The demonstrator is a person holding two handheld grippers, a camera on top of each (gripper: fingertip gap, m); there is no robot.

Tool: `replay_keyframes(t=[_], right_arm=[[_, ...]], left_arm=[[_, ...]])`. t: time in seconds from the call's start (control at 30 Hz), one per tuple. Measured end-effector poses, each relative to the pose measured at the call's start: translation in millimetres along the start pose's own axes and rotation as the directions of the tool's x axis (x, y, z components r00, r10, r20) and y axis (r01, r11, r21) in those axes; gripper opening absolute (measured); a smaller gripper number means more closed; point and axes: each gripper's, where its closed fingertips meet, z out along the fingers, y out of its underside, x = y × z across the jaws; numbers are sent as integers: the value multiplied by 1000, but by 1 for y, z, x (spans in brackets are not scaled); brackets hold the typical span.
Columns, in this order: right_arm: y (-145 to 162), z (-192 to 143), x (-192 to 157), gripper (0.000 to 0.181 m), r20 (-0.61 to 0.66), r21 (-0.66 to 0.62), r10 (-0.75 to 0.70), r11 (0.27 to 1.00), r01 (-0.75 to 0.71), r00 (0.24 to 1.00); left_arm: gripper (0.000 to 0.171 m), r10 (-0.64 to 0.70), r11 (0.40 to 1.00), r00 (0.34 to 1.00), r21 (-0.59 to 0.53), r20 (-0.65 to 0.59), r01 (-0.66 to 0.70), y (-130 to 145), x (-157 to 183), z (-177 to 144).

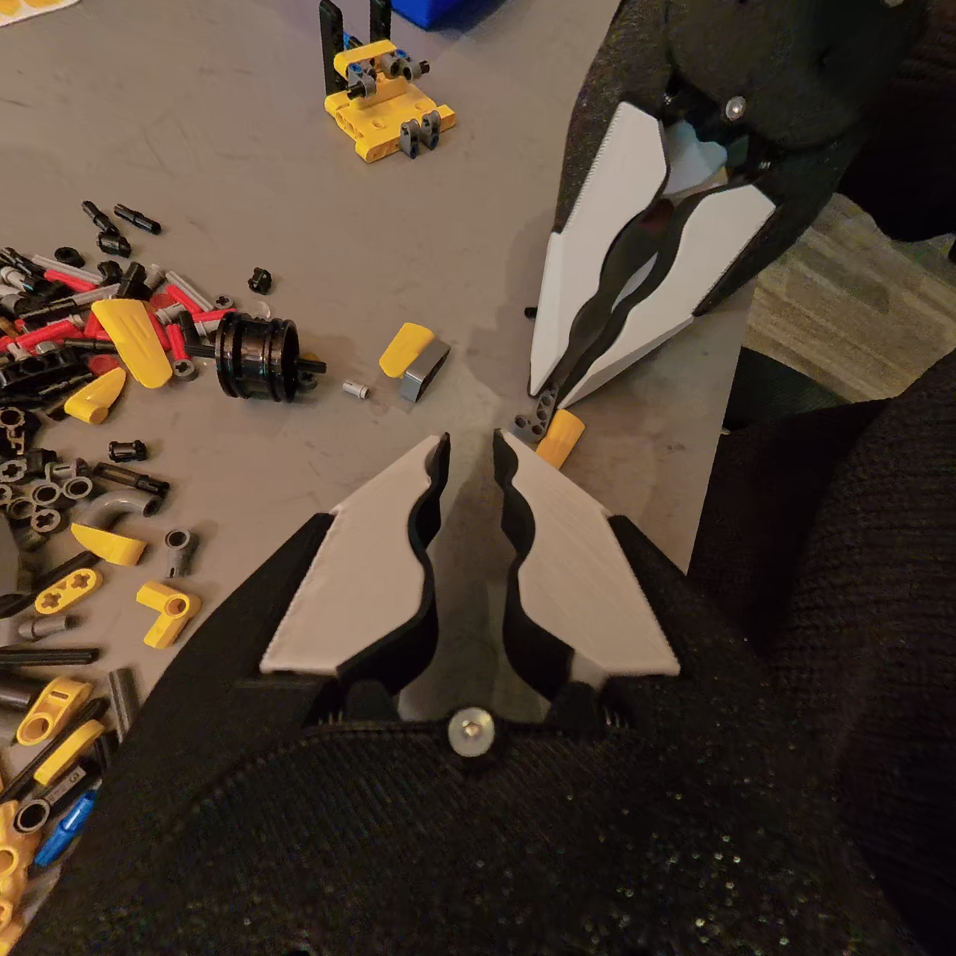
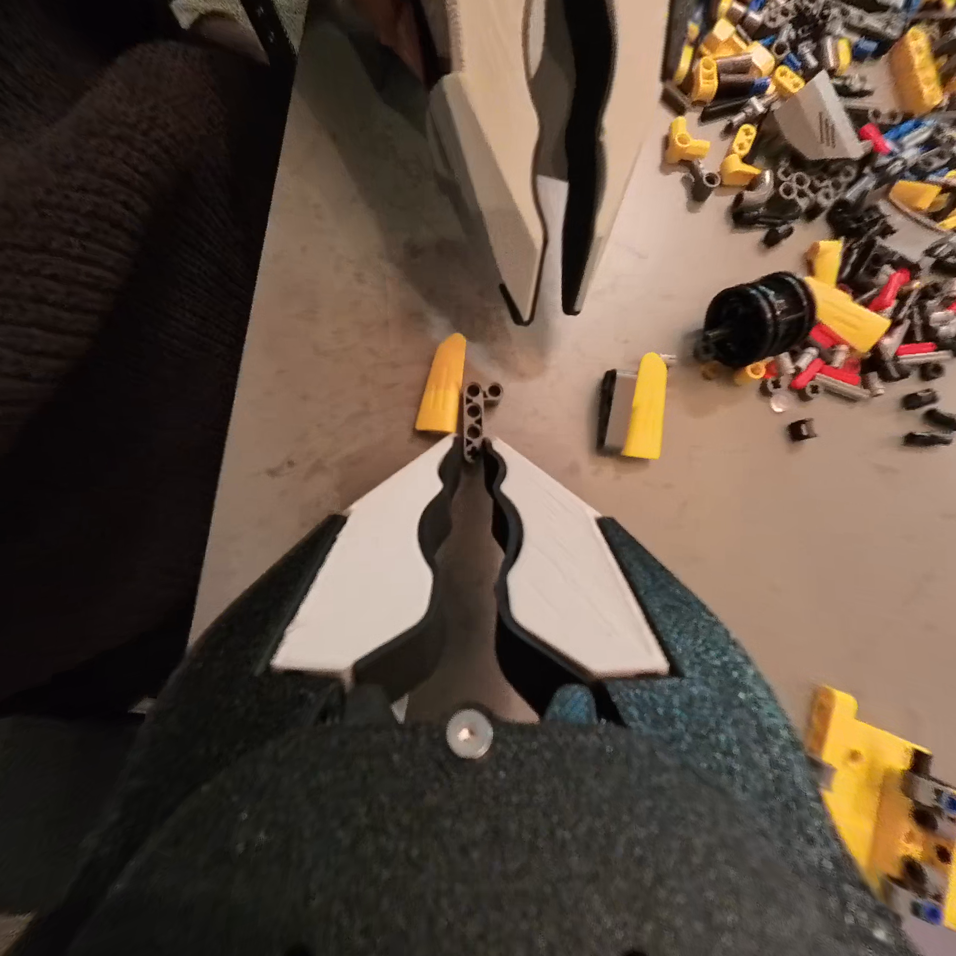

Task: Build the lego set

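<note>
my right gripper [image 2: 472, 445] has its jaws pinched on the near end of a small grey l-shaped beam [image 2: 477, 414]; the beam's long axis runs straight out toward 12 o'clock, its short foot turned to 1 o'clock at the far end. a yellow cone piece [image 2: 441, 389] lies just beside the beam at 11 o'clock, parallel to it; whether they touch i cannot tell. my left gripper [image 1: 471, 439] hangs with its jaws apart and nothing between them, tips just short of the beam, which sits at its 1 o'clock. so the right is on the beam, the left merely near.

further out on the counter [image 1: 310, 207]: a yellow and grey block [image 2: 632, 411] at 2 o'clock from the right jaws, a black wheel hub [image 1: 256, 357], then a heap of loose parts [image 1: 62, 336] and a small yellow built frame [image 1: 388, 98]. the beam's gripped end is hidden in the jaws, and the heap is blurred in the right wrist view.
</note>
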Motion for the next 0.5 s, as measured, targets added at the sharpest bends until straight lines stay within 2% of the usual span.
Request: replay_keyframes(t=[0.13, 0.27, 0.43, 0.5], right_arm=[[-7, -2, 4, 7, 89, 43, 209, 976, -214, 974], [-20, -12, 7, 7, 247, 103, 442, 873, -477, 862], [-16, -11, 5, 7, 313, 46, 554, 802, -595, 771], [-22, -10, -3, 7, 382, 27, 572, 778, -628, 726]], left_arm=[[15, 19, 1000, 1000, 18, -17, -18, -2, 4, -2], [16, 45, 998, 998, 49, -46, -43, -5, 10, -5], [22, 128, 990, 991, 65, -33, -125, -7, 17, -6], [25, 168, 983, 986, 75, -11, -166, -9, 19, -5]])
